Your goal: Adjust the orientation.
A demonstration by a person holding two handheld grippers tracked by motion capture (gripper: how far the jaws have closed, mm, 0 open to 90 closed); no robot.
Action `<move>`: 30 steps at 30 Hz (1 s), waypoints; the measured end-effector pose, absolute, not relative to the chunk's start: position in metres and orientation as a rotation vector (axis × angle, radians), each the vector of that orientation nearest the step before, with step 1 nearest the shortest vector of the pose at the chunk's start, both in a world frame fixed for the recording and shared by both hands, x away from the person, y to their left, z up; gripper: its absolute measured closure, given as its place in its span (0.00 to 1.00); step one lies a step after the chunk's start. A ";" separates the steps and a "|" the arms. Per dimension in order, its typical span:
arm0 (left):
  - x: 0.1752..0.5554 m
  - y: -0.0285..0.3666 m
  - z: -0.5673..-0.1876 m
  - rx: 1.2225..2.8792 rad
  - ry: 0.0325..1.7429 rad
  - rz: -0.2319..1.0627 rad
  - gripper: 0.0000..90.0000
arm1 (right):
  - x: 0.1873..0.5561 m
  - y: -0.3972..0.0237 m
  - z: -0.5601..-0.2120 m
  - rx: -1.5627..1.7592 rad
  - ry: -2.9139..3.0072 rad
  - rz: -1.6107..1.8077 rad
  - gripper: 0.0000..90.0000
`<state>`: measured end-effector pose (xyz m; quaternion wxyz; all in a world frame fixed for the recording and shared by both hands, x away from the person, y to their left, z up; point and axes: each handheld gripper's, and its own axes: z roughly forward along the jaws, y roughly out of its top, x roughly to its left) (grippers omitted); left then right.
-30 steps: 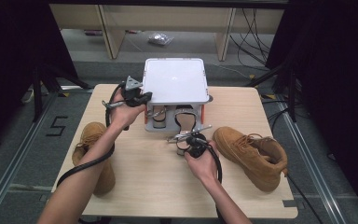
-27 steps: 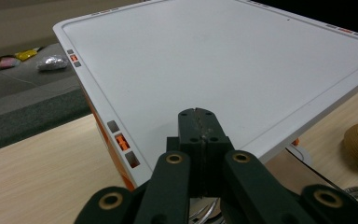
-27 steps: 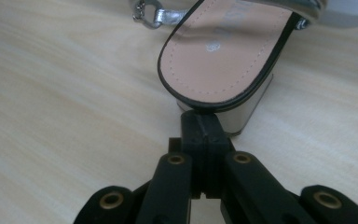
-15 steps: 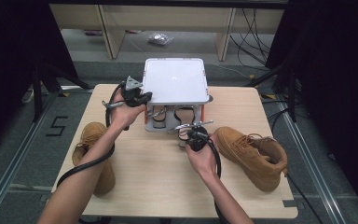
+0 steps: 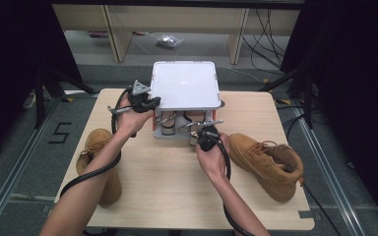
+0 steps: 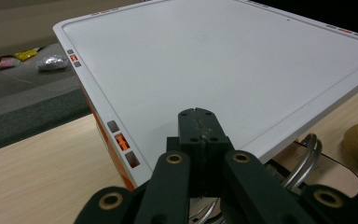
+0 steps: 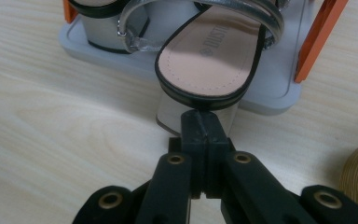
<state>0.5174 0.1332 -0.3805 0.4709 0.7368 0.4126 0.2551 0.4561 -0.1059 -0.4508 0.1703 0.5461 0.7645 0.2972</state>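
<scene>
A small rack with a white top (image 5: 184, 86) and a grey base (image 7: 270, 93) stands at the table's far middle. Under the top sit two silver-strapped sandals. One sandal (image 7: 205, 56) has a beige insole and a black rim, and its block heel hangs over the base's front edge. My right gripper (image 7: 199, 119) is shut, its tips right at the back of that heel (image 5: 202, 132). The other sandal (image 7: 107, 28) stands further in to the left. My left gripper (image 6: 198, 114) is shut with nothing in it, over the left edge of the white top (image 5: 150, 103).
A tan boot (image 5: 98, 157) lies at the table's left edge, partly overhanging it. A second tan boot (image 5: 266, 160) lies to the right of my right hand. Orange posts (image 7: 314, 42) hold up the rack's top. A plastic bag (image 5: 170, 40) lies on the floor beyond the table.
My right gripper has moved a little away from me toward the rack, and the sandal in front of it now sits closer in. The left gripper has stayed put.
</scene>
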 end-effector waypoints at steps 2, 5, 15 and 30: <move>0.517 0.133 -0.381 1.805 1.010 0.625 1.00 | 0.459 -0.107 -0.453 1.537 2.166 0.842 1.00; 0.517 0.133 -0.380 1.806 1.011 0.626 1.00 | 0.463 -0.105 -0.453 1.540 2.151 0.842 1.00; 0.518 0.133 -0.380 1.808 1.010 0.625 1.00 | 0.475 -0.102 -0.457 1.493 2.119 0.833 1.00; 0.517 0.133 -0.381 1.808 1.008 0.628 1.00 | 0.491 -0.101 -0.460 1.474 2.082 0.832 1.00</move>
